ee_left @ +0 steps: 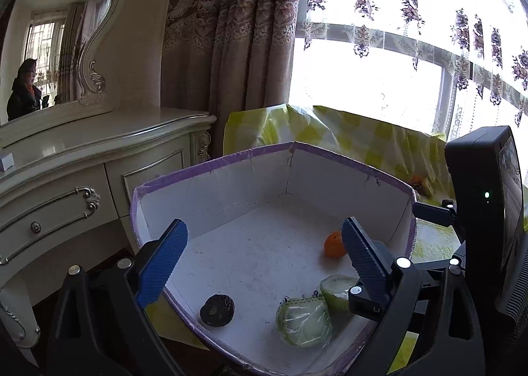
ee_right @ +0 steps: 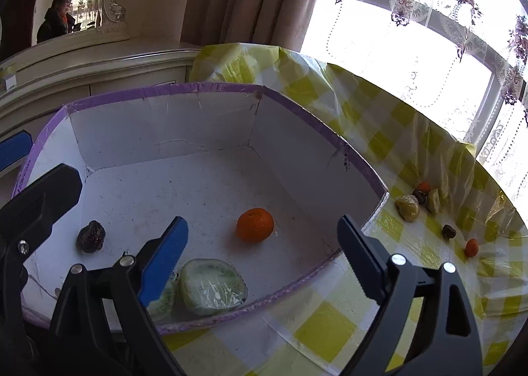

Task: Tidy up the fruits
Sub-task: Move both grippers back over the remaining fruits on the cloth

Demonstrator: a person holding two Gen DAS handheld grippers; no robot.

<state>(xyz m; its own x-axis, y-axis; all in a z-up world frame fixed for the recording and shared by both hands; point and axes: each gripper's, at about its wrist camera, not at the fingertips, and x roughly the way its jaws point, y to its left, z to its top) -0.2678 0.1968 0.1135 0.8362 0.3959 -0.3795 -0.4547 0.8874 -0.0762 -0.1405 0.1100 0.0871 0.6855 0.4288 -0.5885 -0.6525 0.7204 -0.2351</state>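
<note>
Fruits like the orange (ee_right: pixel 254 224) and wrapped melon slice (ee_right: pixel 213 287) sat inside the white box (ee_right: pixel 158 132), collected there probably, while both the left claw (ee_left: pixel 264 255) and right claw (ee_right: pixel 262 252) hung wide open, holding nothing, with more still on the desk (ee_right: pixel 330 326).

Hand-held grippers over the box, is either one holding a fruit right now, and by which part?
Nothing is held. The left hand-held gripper and right hand-held gripper both stand open with empty jaws; the orange and wrapped pieces lie loose in the box.

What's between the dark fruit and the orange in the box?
Nothing: bare box floor separates the dark fruit from the orange, clearest in the right wrist view.
</note>
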